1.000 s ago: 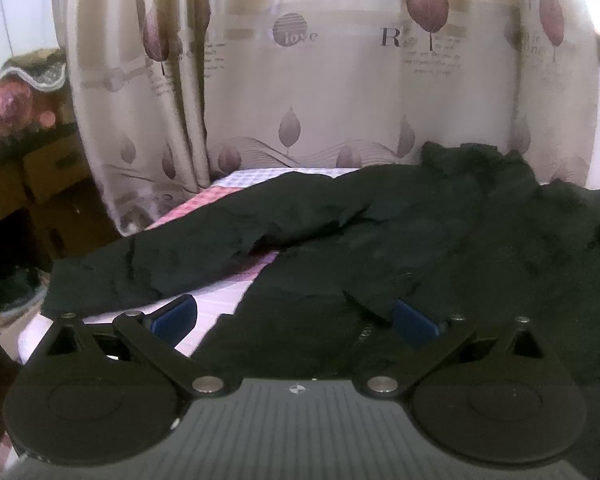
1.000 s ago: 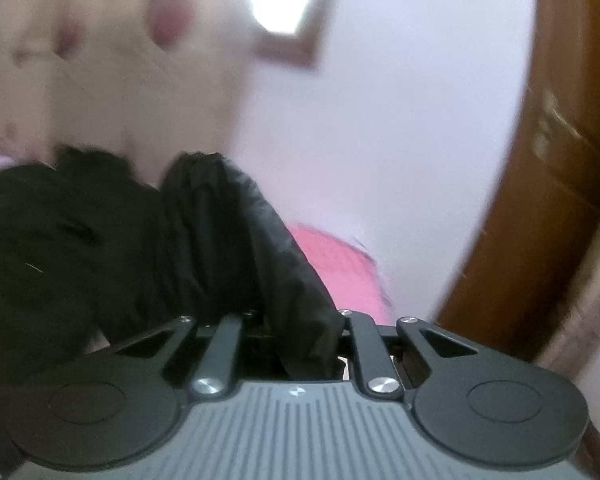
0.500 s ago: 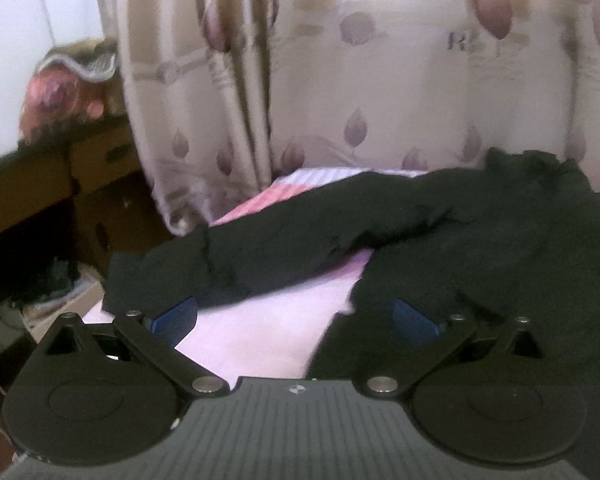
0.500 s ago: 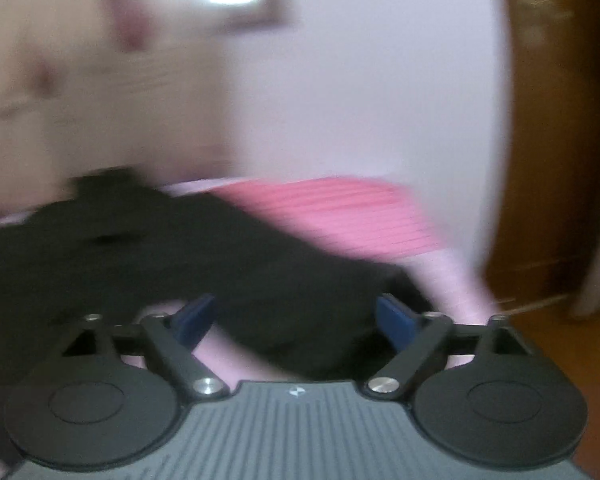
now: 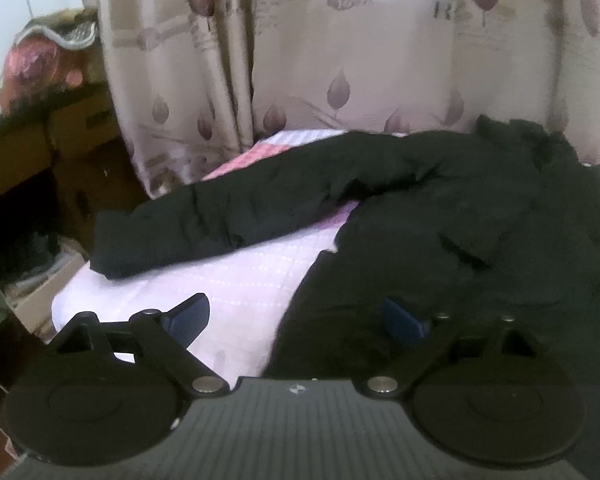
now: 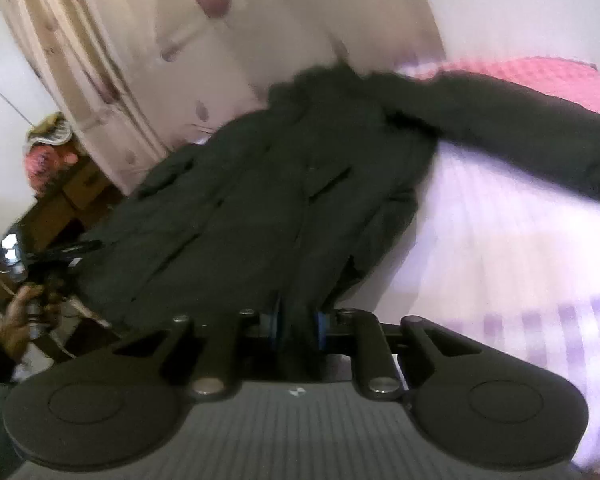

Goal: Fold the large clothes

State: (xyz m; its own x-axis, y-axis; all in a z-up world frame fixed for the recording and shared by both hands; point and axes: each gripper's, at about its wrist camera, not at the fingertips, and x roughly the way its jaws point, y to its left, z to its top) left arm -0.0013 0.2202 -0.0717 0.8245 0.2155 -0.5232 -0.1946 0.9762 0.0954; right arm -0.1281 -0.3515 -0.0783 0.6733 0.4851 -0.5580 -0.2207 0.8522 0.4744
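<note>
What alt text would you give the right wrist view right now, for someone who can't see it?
The right gripper is shut on the hem of a black jacket spread on a bed with pink and white bedding, one sleeve stretched out to the right. A leaf-print curtain hangs behind; the frame is tilted and blurred.

Leaf-print curtain (image 5: pixel 380 60), pink checked bed (image 5: pixel 220 280), wooden dresser (image 5: pixel 60 152), white wall (image 6: pixel 520 8)

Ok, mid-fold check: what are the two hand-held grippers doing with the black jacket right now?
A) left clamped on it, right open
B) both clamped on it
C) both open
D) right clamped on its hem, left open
D: the right hand-held gripper has its blue pads pinched on the hem of the black jacket, while the left hand-held gripper is spread wide with nothing between its fingers.
</note>
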